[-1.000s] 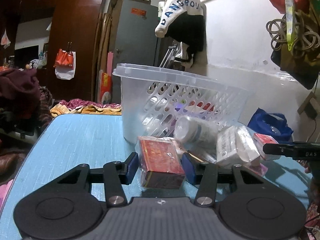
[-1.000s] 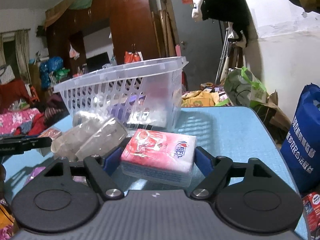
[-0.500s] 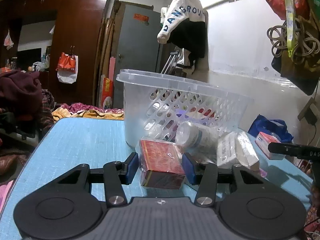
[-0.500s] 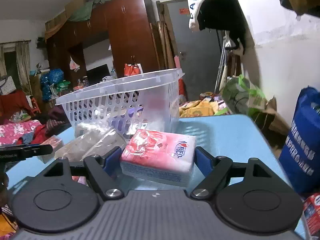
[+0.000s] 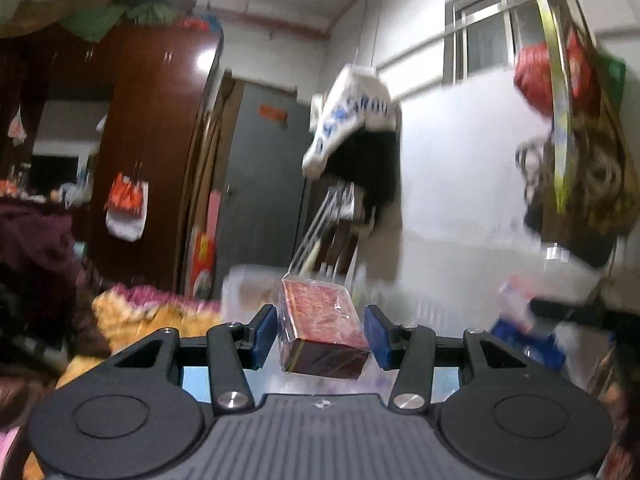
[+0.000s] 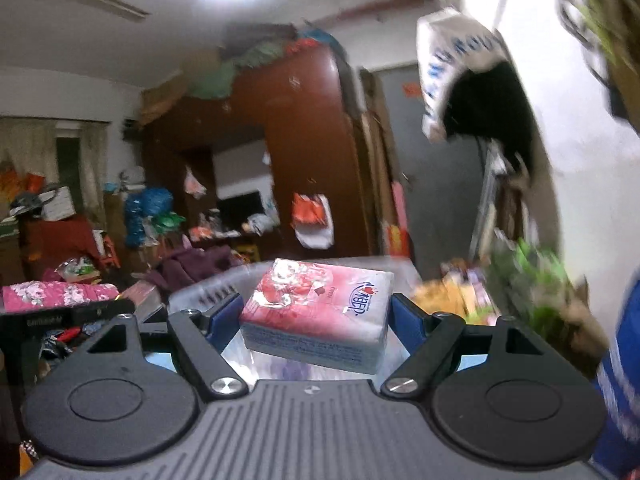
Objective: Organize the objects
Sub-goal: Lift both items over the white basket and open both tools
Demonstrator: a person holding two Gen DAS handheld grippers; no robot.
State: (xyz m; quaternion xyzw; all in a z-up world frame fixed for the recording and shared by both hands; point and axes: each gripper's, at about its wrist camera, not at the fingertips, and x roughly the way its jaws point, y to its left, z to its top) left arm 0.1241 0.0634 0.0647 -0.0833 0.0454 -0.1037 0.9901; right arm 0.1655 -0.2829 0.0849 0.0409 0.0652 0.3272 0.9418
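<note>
My left gripper [image 5: 320,336] is shut on a dark red box [image 5: 322,330] wrapped in clear film and holds it lifted, level with the rim of the white plastic basket [image 5: 248,280] behind it. My right gripper [image 6: 316,316] is shut on a pink tissue pack [image 6: 320,312] and holds it raised in front of the same basket [image 6: 208,292], whose rim shows blurred just beyond it. The other gripper shows at the left edge of the right wrist view [image 6: 68,316] and at the right edge of the left wrist view [image 5: 580,308].
The blue table [image 5: 196,380] lies below both grippers. A blue bag [image 6: 620,360] stands at the right. A wardrobe [image 6: 304,160], a grey door [image 5: 260,200] and hanging clothes [image 5: 356,140] lie behind the basket. Both views are motion-blurred.
Both grippers have lifted their objects off the table and tilted upward. The basket and the pile of items have dropped low in both views.
</note>
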